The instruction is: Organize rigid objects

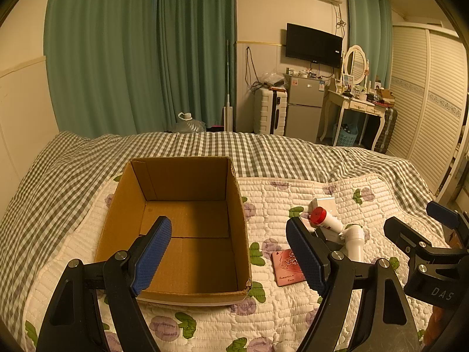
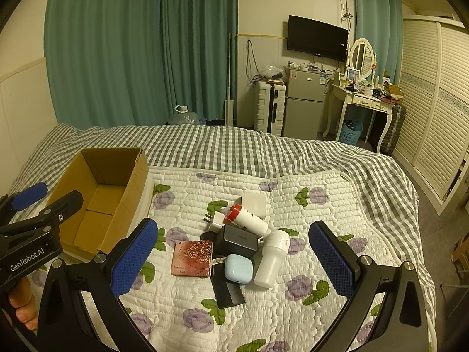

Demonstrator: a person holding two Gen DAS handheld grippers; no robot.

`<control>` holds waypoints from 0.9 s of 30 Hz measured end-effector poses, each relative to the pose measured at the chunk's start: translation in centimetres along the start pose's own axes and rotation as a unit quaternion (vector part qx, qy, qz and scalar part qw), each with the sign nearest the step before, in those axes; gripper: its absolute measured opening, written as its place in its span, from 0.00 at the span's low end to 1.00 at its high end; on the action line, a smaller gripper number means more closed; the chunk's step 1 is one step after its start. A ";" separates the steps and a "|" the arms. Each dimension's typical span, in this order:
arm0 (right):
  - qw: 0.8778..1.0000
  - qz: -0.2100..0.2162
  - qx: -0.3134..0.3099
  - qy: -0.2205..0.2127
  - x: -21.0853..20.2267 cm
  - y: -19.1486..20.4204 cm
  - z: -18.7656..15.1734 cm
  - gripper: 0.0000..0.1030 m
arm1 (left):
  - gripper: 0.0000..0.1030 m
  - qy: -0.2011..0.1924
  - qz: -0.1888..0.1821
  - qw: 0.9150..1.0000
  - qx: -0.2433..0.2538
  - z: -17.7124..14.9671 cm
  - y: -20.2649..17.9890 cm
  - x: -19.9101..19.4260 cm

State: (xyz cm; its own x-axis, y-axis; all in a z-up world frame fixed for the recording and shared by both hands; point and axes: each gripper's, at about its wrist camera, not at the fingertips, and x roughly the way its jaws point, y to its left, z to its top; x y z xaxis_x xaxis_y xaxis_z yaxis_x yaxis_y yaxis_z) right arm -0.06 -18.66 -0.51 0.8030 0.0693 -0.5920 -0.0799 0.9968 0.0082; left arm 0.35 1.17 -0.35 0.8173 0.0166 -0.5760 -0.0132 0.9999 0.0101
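An open, empty cardboard box (image 1: 176,228) sits on the quilt; it also shows in the right wrist view (image 2: 96,202). My left gripper (image 1: 228,252) is open and empty over the box's near right corner. My right gripper (image 2: 233,259) is open and empty above a pile: a pink rose-patterned case (image 2: 192,258), a black charger (image 2: 239,239), a light blue earbud case (image 2: 238,269), a white cylinder (image 2: 271,259), a red-capped white bottle (image 2: 247,218), a white plug (image 2: 217,223) and a white square box (image 2: 254,204). The pink case (image 1: 288,267) and the bottle (image 1: 325,220) also show in the left wrist view.
A floral quilt (image 2: 263,308) lies on a grey checked bed cover (image 2: 263,149). Beyond the bed stand green curtains (image 1: 132,52), a white suitcase (image 1: 269,111), a small fridge (image 1: 304,108), a dressing table (image 1: 357,105) and a louvred wardrobe (image 1: 433,102).
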 end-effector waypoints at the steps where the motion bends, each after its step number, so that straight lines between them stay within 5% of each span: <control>1: 1.000 0.000 0.000 0.000 0.0 0.0 0.0 1.00 | 0.81 0.001 0.001 1.000 0.000 0.0 0.0 0.0; 19: 0.999 -0.011 -0.044 -0.008 -3.7 -2.3 3.4 1.00 | 0.81 -0.024 -0.020 0.999 0.014 3.4 -4.4 -1.8; 27: 0.998 -0.033 -0.055 0.000 -2.4 -5.1 4.5 1.00 | 0.81 0.031 -0.052 0.997 0.054 1.4 -8.9 2.0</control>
State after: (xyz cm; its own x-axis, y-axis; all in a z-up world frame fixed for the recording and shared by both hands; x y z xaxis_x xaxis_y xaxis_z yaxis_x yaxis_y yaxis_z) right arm 1.11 -23.76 4.52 0.8083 0.0040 -0.5887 -0.0912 0.9888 -0.1185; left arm 2.90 -7.72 -0.44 0.7738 -0.0831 -0.6280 0.1336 0.9905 0.0335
